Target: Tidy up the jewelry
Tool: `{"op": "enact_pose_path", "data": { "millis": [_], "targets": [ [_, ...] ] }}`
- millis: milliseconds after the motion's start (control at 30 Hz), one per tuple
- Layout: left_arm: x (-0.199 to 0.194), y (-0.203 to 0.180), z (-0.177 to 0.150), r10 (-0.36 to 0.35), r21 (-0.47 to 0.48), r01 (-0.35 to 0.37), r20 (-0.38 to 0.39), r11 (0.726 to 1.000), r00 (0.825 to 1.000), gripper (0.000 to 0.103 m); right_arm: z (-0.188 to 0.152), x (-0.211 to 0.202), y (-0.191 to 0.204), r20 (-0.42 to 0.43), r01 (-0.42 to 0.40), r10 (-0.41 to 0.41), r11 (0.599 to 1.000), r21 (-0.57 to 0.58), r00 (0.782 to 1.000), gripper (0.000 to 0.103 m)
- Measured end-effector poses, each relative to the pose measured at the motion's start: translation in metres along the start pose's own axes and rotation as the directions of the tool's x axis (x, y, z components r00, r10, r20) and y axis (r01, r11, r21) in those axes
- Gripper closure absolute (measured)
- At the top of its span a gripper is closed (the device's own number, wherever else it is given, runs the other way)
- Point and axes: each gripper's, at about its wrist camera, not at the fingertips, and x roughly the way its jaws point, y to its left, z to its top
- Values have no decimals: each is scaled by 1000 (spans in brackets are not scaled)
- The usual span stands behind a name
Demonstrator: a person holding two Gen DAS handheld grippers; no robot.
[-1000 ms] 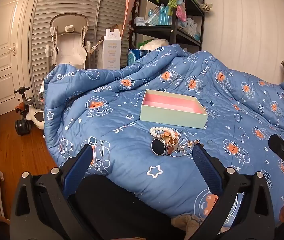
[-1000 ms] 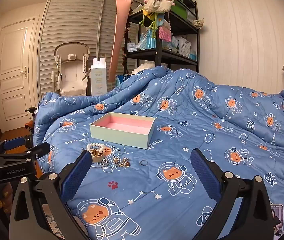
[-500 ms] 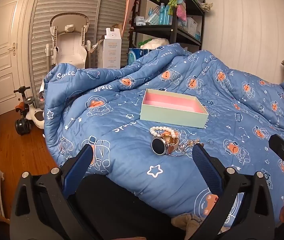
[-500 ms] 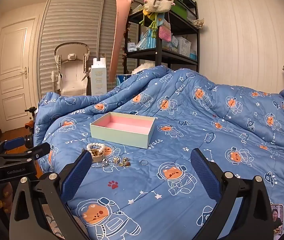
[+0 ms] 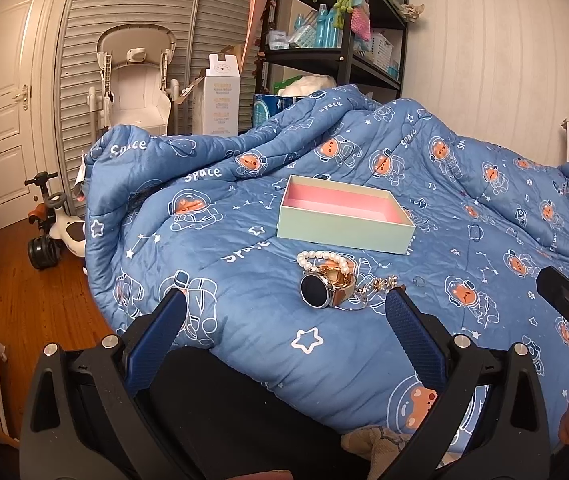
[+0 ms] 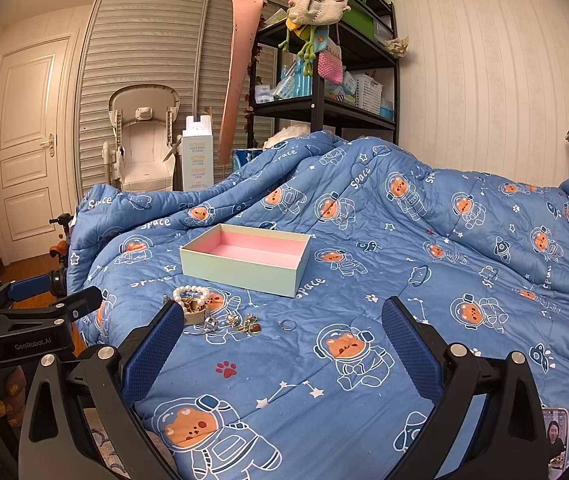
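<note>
Nothing moved since a second ago: both grippers, left [image 5: 284, 316] and right [image 6: 282, 334], stay wide open, empty. Jewelry [image 5: 330, 284] sits just ahead of left, box [image 5: 344, 218] beyond. Task unstarted.

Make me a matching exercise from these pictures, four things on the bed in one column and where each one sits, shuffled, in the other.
1. box
2. pearl bracelet
3. watch
4. small ring

A. alone, right of the jewelry pile
B. beyond the pile, open, nothing inside
C. dark face toward the left wrist camera
D. at the box-side edge of the pile

Pairs: 1-B, 2-D, 3-C, 4-A
</note>
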Motion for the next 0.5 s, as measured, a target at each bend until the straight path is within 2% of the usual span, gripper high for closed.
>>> {"op": "enact_pose_path", "data": {
  "millis": [500],
  "targets": [
    [0,-2,0,-3,0,3,-3,1000,1000,5,0,0,0,-1,0,0,1000,0,1000,6]
  ]
}}
